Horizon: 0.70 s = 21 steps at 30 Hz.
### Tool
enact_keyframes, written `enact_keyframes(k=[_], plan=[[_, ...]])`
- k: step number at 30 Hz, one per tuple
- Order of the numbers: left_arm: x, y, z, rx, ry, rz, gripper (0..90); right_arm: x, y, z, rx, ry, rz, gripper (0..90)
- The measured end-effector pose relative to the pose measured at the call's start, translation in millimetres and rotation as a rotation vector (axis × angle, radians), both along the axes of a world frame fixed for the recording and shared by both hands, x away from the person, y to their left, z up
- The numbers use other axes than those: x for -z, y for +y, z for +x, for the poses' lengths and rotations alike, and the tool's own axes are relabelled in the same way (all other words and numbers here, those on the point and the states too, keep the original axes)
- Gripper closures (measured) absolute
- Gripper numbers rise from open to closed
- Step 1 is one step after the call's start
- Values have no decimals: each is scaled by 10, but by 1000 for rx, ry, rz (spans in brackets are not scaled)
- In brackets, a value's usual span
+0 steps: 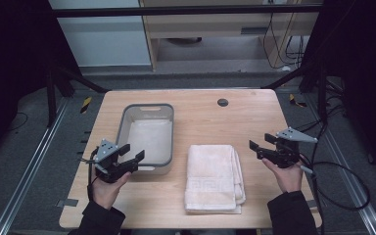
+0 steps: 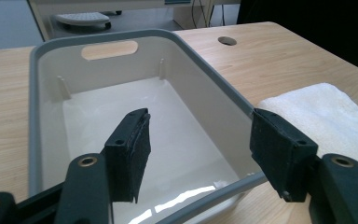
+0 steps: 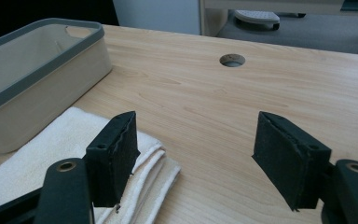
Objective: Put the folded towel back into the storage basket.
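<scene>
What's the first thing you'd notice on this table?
A folded cream towel lies in the middle near the front edge of the table. Just left of it stands an empty white tub with a grey rim. A black gripper floats on each side, the left gripper at the tub's front edge and the right gripper right of the towel, both open and empty.

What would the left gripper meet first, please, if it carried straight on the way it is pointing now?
Most likely the tub. The left gripper has open jaws aimed over the tub's near rim into its bare white inside, so going on it would probably meet the floor or far wall; depth is hard to judge. The folded towel lies off to the side.
</scene>
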<state>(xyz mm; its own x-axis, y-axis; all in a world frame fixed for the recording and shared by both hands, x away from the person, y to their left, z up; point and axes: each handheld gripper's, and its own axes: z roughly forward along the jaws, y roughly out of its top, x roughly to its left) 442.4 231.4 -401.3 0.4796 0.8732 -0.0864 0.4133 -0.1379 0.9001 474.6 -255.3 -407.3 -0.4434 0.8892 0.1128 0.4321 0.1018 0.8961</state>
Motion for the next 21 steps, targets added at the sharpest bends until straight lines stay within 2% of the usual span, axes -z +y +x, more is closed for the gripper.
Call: enact_keyframes(k=[5, 12, 21], plan=[[-7, -91, 7, 15, 1, 3, 377, -35, 50, 25, -13, -7, -8, 304], [-15, -315, 9, 64, 2, 6, 376, -62, 116, 87, -26, -10, 2, 297], [14, -504, -14, 111, 13, 17, 378, -53, 161, 136, -28, 2, 16, 290]])
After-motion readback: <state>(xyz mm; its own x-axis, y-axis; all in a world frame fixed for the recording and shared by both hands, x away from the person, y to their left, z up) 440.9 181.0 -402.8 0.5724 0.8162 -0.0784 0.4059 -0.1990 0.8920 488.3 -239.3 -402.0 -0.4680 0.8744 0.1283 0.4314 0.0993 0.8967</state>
